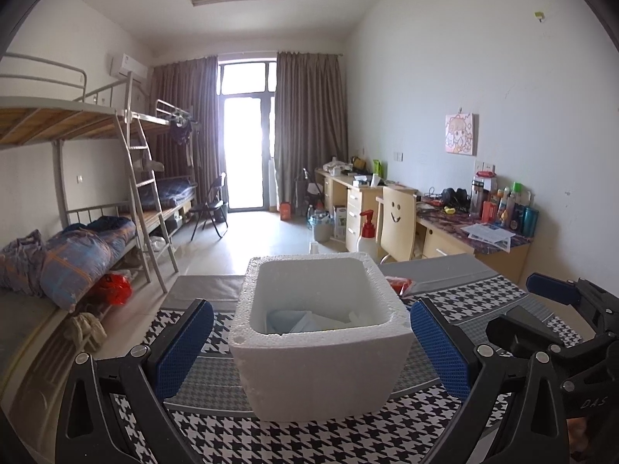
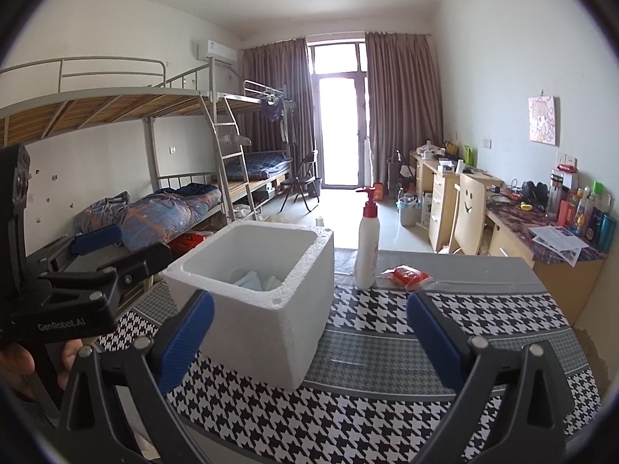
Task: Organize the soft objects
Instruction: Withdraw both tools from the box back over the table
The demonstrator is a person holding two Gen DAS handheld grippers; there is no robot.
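A white foam box (image 1: 321, 371) stands on the houndstooth tablecloth (image 1: 309, 440). Pale blue and white soft packets (image 1: 305, 319) lie inside it. My left gripper (image 1: 311, 309) is open, its blue pads (image 1: 185, 344) on either side of the box's near face and not pressing it. In the right wrist view the same box (image 2: 271, 332) sits left of centre with packets (image 2: 251, 278) in it. My right gripper (image 2: 309, 309) is open wide and holds nothing. A red soft packet (image 2: 408, 274) lies on the table beyond it.
A white pump bottle (image 2: 367, 247) with a red top stands just right of the box. Bunk beds (image 2: 154, 208) with bedding line the left wall. Desks (image 2: 541, 232) and a chair (image 2: 470, 216) stand to the right. A hand (image 2: 15, 363) holds the left gripper.
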